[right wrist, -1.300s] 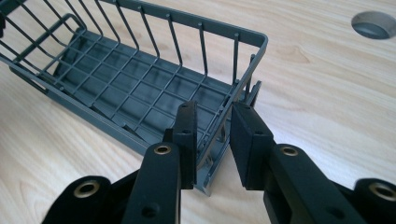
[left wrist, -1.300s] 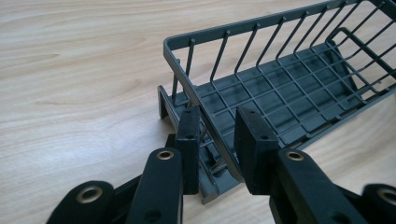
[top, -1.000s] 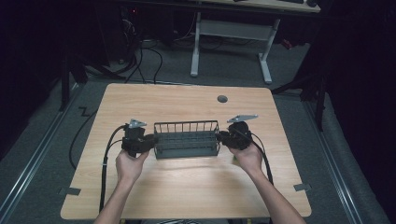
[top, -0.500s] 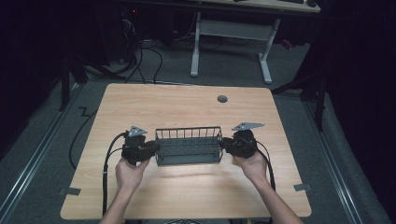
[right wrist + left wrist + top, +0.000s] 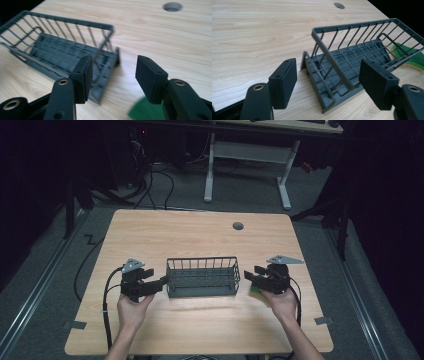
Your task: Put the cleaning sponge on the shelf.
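A dark grey wire basket (image 5: 202,277) stands upright on the wooden table (image 5: 200,240). My left gripper (image 5: 161,282) is at its left end, and its jaws have just been opening. In the left gripper view the basket (image 5: 352,57) has its end wall between the gripper's (image 5: 329,85) spread pads (image 5: 284,82), untouched. My right gripper (image 5: 250,279) sits a little off the right end; its jaws have also just been opening. In the right gripper view that gripper (image 5: 116,77) has bare table between its pads (image 5: 150,77), and the basket (image 5: 62,50) lies ahead to the left. A green sponge (image 5: 256,291) lies under the right gripper.
A round cable hole (image 5: 238,226) marks the far side of the table. The green sponge (image 5: 412,56) with a yellow edge shows past the basket's far end. Beyond the table stands a white desk frame (image 5: 210,165), with cables on the floor.
The basket came slightly toward the near edge and now rests on the table. Both grippers, shut on its ends before, have opened. The right one has drawn back to the right.
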{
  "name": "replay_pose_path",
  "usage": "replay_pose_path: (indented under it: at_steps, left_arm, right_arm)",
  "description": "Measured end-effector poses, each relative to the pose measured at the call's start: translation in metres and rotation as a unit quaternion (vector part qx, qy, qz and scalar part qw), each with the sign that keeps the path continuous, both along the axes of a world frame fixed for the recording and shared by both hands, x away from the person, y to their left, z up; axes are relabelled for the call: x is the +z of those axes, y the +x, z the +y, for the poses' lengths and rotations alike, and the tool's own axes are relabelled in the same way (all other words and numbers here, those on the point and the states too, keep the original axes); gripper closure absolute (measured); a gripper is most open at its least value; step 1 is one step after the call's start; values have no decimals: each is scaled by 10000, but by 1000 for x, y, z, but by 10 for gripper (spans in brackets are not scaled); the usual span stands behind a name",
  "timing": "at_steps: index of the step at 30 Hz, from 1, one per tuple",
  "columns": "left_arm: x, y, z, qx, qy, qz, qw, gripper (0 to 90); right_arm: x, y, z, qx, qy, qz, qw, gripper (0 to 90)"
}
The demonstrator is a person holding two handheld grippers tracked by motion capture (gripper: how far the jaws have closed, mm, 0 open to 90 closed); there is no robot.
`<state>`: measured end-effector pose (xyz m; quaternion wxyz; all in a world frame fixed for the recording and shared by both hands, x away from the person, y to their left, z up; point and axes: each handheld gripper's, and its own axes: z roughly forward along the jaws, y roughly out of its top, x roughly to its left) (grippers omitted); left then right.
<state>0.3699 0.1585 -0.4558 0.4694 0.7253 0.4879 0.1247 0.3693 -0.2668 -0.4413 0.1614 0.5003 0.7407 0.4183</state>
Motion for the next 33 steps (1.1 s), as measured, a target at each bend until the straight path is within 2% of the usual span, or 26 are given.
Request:
replay_pose_path:
  at_steps: [1, 2, 3, 5, 6, 7, 10, 11, 13, 16, 17, 21, 22, 23, 26, 28, 33]
  left_arm:
    - [-1, -1, 2, 29, 13, 1, 10000, 311]
    - [-2, -2, 4, 82, 31, -37, 10000, 307]
    - [-4, -4, 8, 134, 46, -87, 9999, 310]
    - [-7, -6, 13, 206, 58, -111, 9997, 312]
    - [-9, -6, 16, 231, 59, -90, 9997, 313]
    - [-14, -7, 21, 288, 66, -108, 9995, 314]
    - [-22, -8, 25, 379, 164, -89, 9991, 317]
    - [-29, -8, 29, 468, 256, -31, 9986, 318]
    - [-33, -8, 31, 492, 272, -5, 9984, 319]
    - [-49, -6, 37, 665, 515, 88, 9964, 321]
    - [-49, -6, 37, 665, 515, 88, 9964, 321]
    - [-62, -4, 40, 844, 800, 208, 9930, 321]
    - [-67, -3, 42, 913, 936, 246, 9911, 321]
    - [-67, -3, 42, 913, 936, 246, 9911, 321]
    - [-73, -1, 43, 993, 1080, 287, 9888, 321]
    - [-77, 0, 43, 1024, 1161, 301, 9875, 320]
    - [-80, 0, 42, 1043, 1238, 220, 9866, 319]
  right_arm:
    - [-2, -4, -6, -55, -7, -277, 9996, 463]
    - [-3, -6, -9, -115, -19, -422, 9990, 459]
    - [-6, -10, -19, -225, 33, -431, 9988, 424]
    - [-7, -11, -23, -234, 41, -450, 9987, 414]
    - [-12, -15, -31, -286, -49, -569, 9980, 388]
    - [-14, -16, -35, -311, -112, -582, 9978, 372]
    - [-20, -18, -43, -369, -205, -525, 9977, 351]
    - [-26, -20, -51, -422, -192, -451, 9979, 328]
    - [-29, -21, -55, -435, -208, -425, 9979, 319]
    - [-39, -24, -63, -449, -364, -346, 9977, 281]
    - [-39, -24, -63, -449, -364, -346, 9977, 281]
    - [-46, -30, -69, -539, -394, -334, 9972, 267]
    - [-50, -32, -70, -539, -382, -288, 9974, 258]
    - [-50, -32, -70, -539, -382, -288, 9974, 258]
    - [-55, -33, -72, -486, -448, -294, 9974, 238]
    - [-59, -34, -73, -476, -457, -207, 9976, 216]
    - [-62, -29, -71, -393, -489, -212, 9978, 195]
